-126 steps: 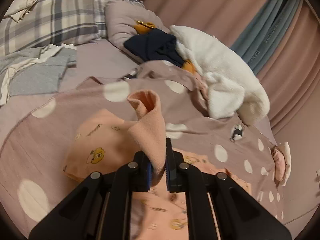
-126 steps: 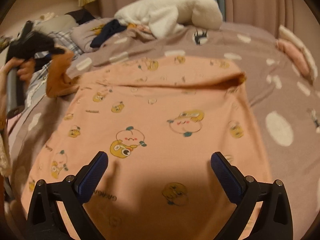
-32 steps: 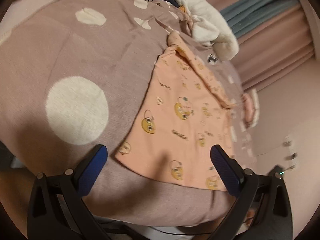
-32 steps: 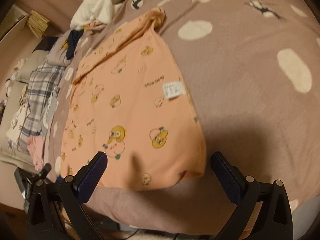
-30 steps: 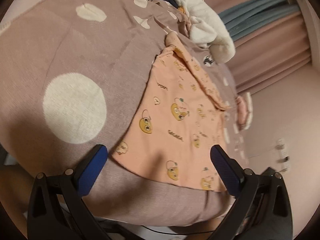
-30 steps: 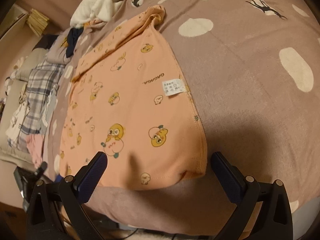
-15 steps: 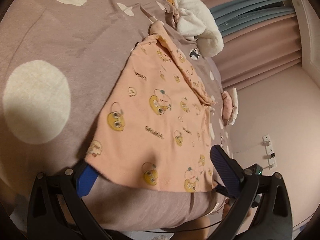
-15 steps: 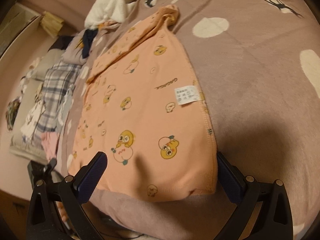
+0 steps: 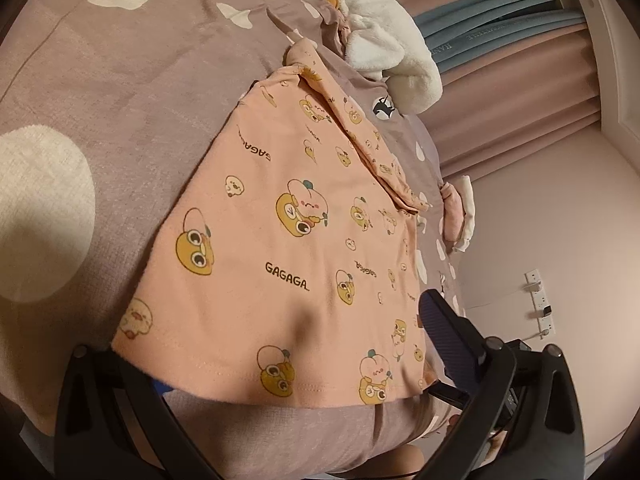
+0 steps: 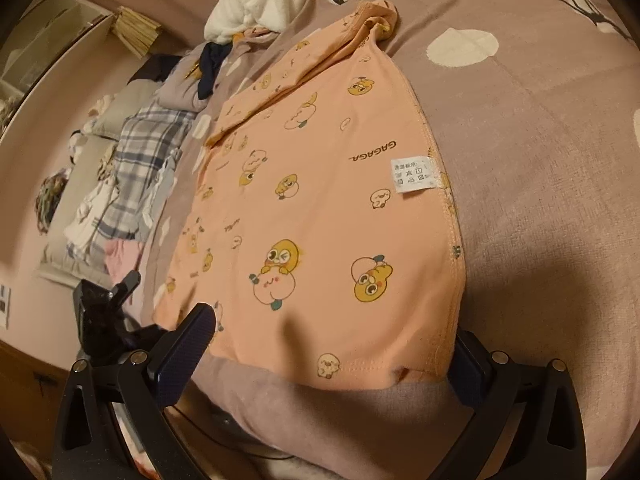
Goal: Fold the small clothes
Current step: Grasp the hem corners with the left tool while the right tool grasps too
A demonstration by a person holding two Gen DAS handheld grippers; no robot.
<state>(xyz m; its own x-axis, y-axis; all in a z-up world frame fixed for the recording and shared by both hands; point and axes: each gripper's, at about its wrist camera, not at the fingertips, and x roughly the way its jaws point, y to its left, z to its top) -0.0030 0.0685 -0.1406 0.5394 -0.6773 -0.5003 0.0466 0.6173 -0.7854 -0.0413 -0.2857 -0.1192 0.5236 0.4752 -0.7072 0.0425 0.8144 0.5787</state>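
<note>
Nearest, left wrist view: left gripper [image 9: 296, 364] wide open, straddling the near hem of the peach cartoon-print garment [image 9: 280, 240]. Left finger tucked under the hem corner, only a sliver of blue pad showing; right blue pad [image 9: 440, 328] clear of the cloth, just beside the garment's right edge. Nothing clamped.

Right wrist view: right gripper [image 10: 328, 354] likewise spread wide at the opposite hem corner. Left pad [image 10: 186, 346] just beside the hem, right pad [image 10: 466, 368] partly hidden under the garment's corner. Not gripping. Other gripper's black body [image 10: 104, 312] visible at far left, near the bed edge.

Garment lying flat on the mauve polka-dot bedspread [image 9: 100, 112], near edge hanging slightly over the bed's rounded front. Inside-out at one side: seam stitching and white care label [image 10: 414, 174] exposed. "GAGAGA" text + yellow duck and peach prints across the fabric. Far end folded over, w/ a bunched sleeve or neck [image 10: 374, 14] at the top.

Further back: white fleecy item [image 9: 384, 44] heaped on the spread, navy garment [image 10: 210, 64] beside it, small pink-white folded cloth [image 9: 456, 216] at the bed's right edge. Plaid pillow [image 10: 140, 152] and mixed clothes pile [image 10: 96, 208] beyond.

Farthest: pink and blue-grey curtains [image 9: 500, 40], wall outlet strip [image 9: 540, 304]. No containers discernible.
</note>
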